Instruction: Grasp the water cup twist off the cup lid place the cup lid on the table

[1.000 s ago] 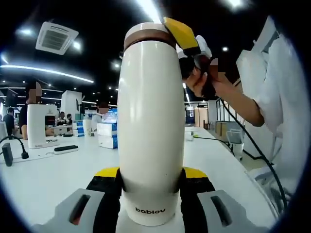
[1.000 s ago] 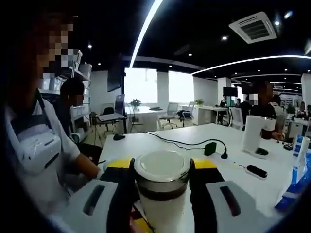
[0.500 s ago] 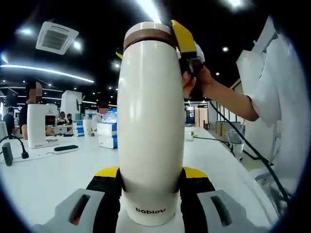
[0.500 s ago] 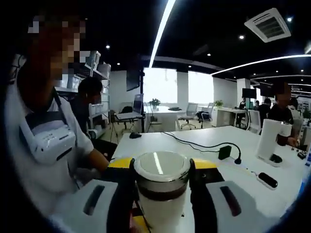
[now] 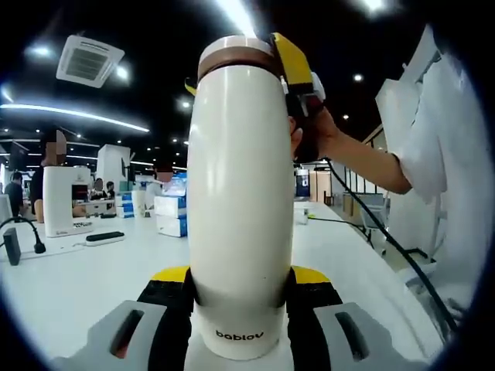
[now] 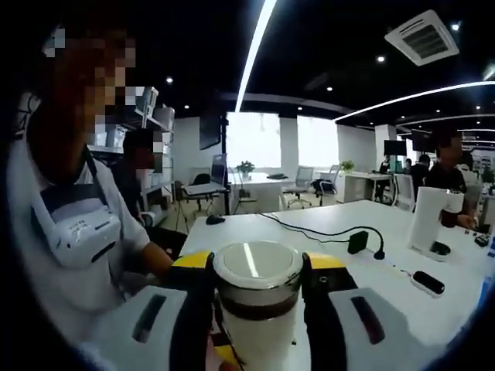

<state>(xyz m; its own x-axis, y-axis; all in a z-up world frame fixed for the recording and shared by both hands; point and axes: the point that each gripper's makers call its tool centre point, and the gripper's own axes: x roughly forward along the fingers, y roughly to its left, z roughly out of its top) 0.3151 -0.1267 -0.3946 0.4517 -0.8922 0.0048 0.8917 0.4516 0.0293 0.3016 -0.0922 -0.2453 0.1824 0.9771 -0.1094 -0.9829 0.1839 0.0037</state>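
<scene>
Cream water cup [image 5: 241, 201] upright, lid [image 6: 257, 266] on top, long axis vertical

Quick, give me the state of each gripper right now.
Left gripper: shut on the water cup, gripping its lower body.
Right gripper: shut on the cup lid, jaws on either side of it.

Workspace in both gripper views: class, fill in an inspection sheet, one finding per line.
Surface: white table, long.
Job's things: white water cup upright; cup lid still on.
Clutter: white appliance, black remote, boxes.
Grippers: left gripper clamps the cup's base; right gripper clamps the lid.
Cables: black cable on the table; another hanging from the right gripper.
Surroundings: open office, ceiling lights, people seated.
</scene>
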